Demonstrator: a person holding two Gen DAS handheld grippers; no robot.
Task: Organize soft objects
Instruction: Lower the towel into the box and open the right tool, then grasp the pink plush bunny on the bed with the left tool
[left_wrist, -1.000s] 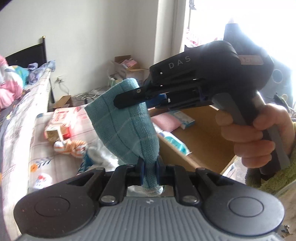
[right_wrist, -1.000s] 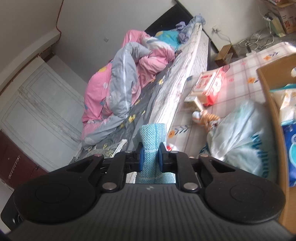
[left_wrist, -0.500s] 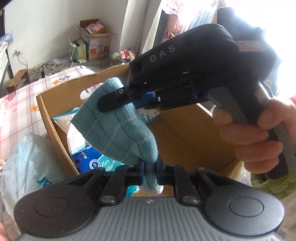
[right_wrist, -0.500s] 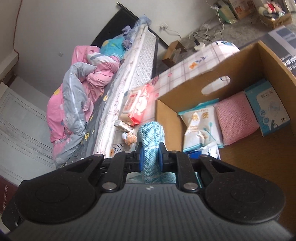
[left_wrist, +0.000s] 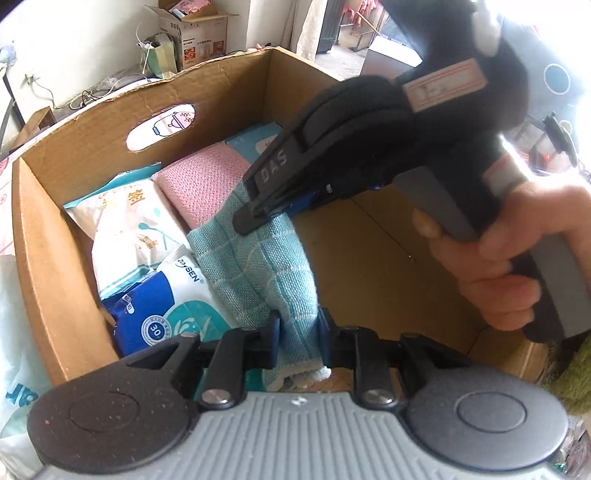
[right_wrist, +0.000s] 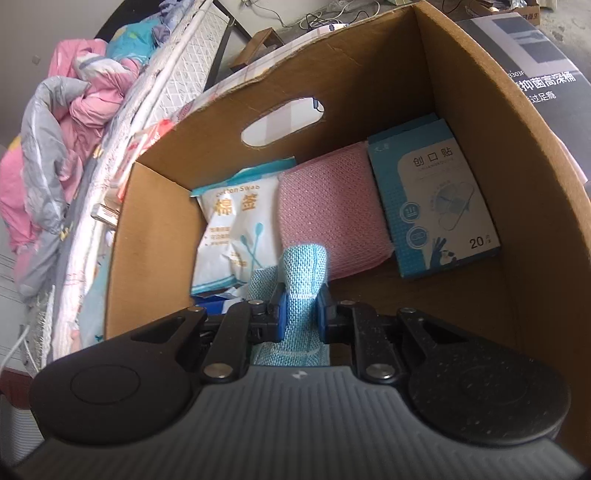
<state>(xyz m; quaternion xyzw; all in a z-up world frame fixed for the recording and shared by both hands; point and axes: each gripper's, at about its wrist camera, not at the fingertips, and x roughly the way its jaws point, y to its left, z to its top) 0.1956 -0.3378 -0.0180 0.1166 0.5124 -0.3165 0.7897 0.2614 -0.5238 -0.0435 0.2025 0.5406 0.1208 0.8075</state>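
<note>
Both grippers are clenched on the same teal cloth (left_wrist: 258, 269), carried folded over the open box (left_wrist: 48, 258). The left gripper (left_wrist: 297, 334) pinches its lower end; the right gripper (right_wrist: 300, 314) pinches the upper end, and in the left view that tool reaches in from 2 o'clock with the hand (left_wrist: 491, 273) on its handle.

The step in hand looks like placing the cloth inside. The bare box floor lies toward 3 o'clock of the cloth in the left view, so the next move likely calls for lowering both ends together onto that floor, then releasing each grip without letting the fold spring apart.

The left view alone shows the blue pack (left_wrist: 159, 306) at 8 o'clock, just beside the cloth, and how the cloth spans the two tools. The right view alone shows the whole back row: swab bag (right_wrist: 236, 236) at 10 o'clock, pink pad (right_wrist: 328, 225) at 12, plaster box (right_wrist: 432, 203) at 2, plus the bed (right_wrist: 66, 147) outside at 9 o'clock.
</note>
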